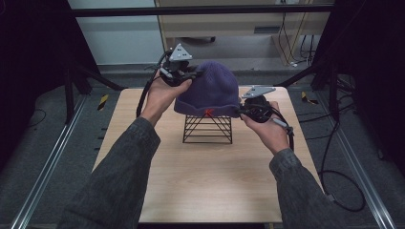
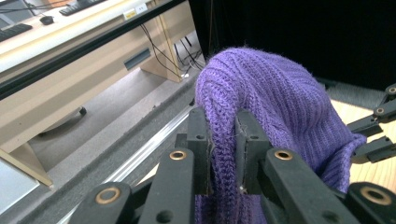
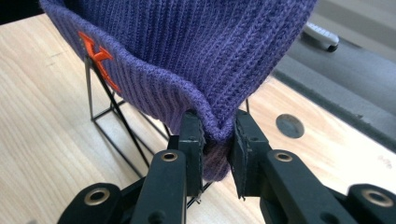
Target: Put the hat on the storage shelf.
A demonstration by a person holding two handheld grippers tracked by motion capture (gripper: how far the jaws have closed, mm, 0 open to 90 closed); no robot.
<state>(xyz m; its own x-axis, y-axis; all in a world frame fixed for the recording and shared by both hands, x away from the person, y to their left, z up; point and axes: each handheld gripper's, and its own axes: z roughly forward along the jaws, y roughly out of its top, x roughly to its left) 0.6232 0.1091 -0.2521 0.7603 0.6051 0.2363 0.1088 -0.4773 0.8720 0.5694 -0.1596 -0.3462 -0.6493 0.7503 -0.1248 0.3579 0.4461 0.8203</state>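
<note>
The left claw [image 2: 223,154] is clamped on a fold of the purple ribbed knit beanie [image 1: 210,90] near its crown, and the right claw [image 3: 217,140] is pinched tight on the beanie's folded brim. The beanie, with an orange letter on its brim, sits over the top of a black wire pyramid-shaped stand [image 1: 207,130] on the light wooden tabletop [image 1: 200,181].

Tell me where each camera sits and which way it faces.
High view: above the person's side, looking forward and down on the table; both forearms, left gripper and right gripper hold the hat over the rack.
Left gripper view: along its jaws, pinching hat knit, toward a desk.
Right gripper view: along its jaws, clamping the hat's brim.
All share the hat.
</note>
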